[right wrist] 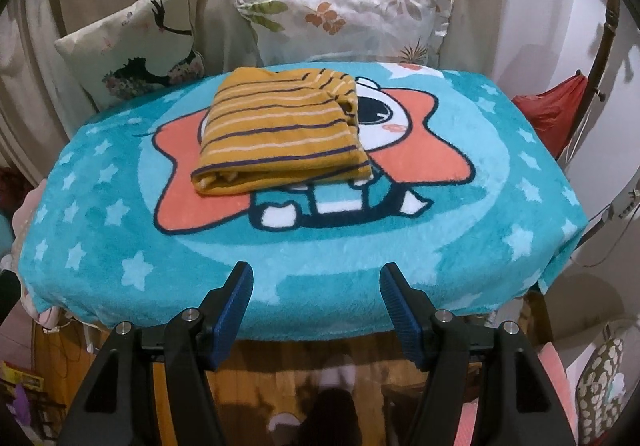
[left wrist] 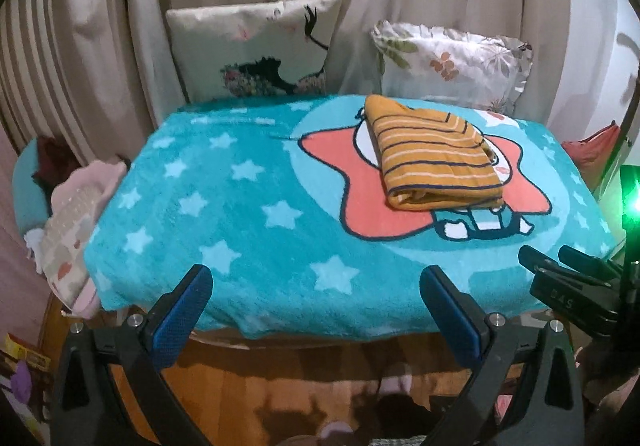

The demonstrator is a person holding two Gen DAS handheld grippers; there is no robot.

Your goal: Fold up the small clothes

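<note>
A mustard-yellow striped garment [left wrist: 432, 154] lies folded into a thick rectangle on the teal star blanket [left wrist: 224, 214], on the far right part over the cartoon star. In the right wrist view the folded garment [right wrist: 280, 130] sits ahead on the blanket [right wrist: 480, 238], left of centre. My left gripper [left wrist: 316, 294] is open and empty, held at the blanket's near edge. My right gripper [right wrist: 316, 292] is open and empty, also at the near edge, well short of the garment. The right gripper's black fingers [left wrist: 568, 270] show at the right of the left wrist view.
Two patterned pillows [left wrist: 256, 46] [left wrist: 452, 62] lean against beige curtains behind the blanket. A heap of pale clothes [left wrist: 76, 222] lies off the left edge. A red cloth [right wrist: 548, 110] hangs at the right. Wooden floor [right wrist: 280, 374] lies below the near edge.
</note>
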